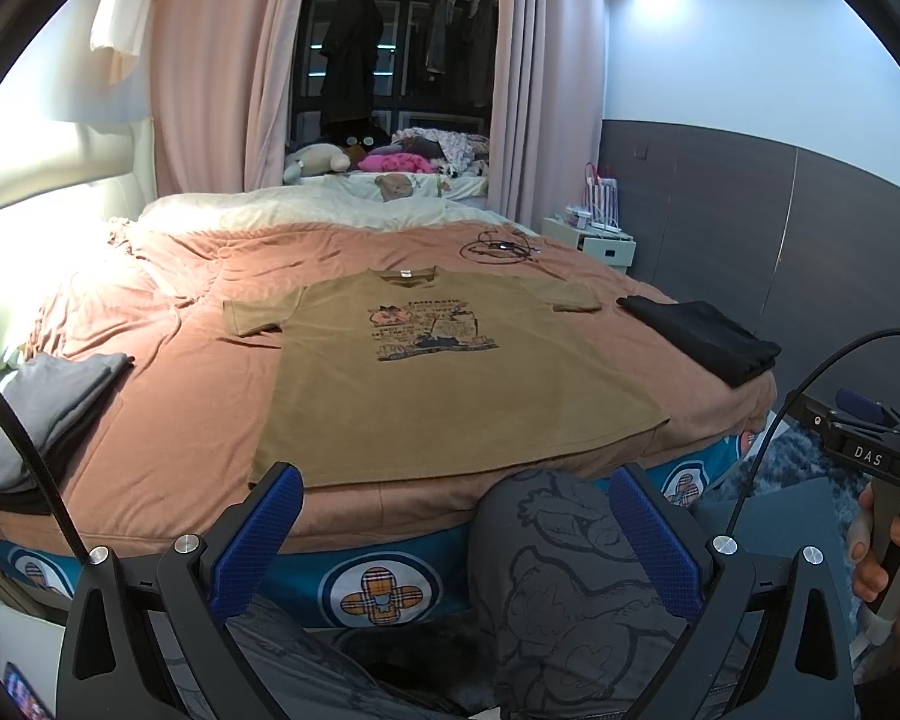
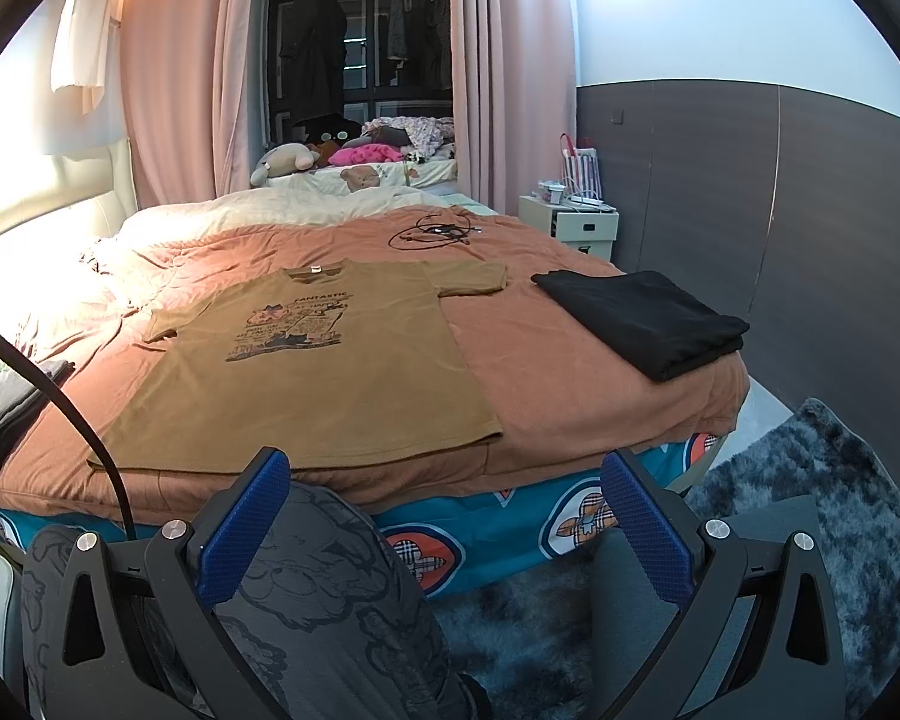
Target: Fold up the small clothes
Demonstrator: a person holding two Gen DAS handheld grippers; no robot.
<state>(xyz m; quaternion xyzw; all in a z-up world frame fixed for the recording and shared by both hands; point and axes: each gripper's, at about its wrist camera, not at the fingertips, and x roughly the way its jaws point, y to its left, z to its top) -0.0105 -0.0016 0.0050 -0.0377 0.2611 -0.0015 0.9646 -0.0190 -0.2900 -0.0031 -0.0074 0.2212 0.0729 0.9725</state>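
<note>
A mustard-brown T-shirt (image 1: 444, 378) with a dark print lies flat and unfolded, front up, on the bed's orange-brown cover; it also shows in the right wrist view (image 2: 324, 378). My left gripper (image 1: 456, 492) is open and empty, held just short of the bed's near edge below the shirt's hem. My right gripper (image 2: 447, 480) is open and empty, also off the near edge, toward the shirt's right hem corner. The right gripper's body and the hand holding it show at the far right of the left wrist view (image 1: 870, 456).
A folded black garment (image 2: 648, 318) lies at the bed's right edge. A folded grey stack (image 1: 42, 408) lies at the left edge. A coil of black cable (image 1: 498, 249) lies behind the shirt. A white nightstand (image 2: 570, 222) stands at right. A shaggy dark rug (image 2: 810, 510) covers the floor.
</note>
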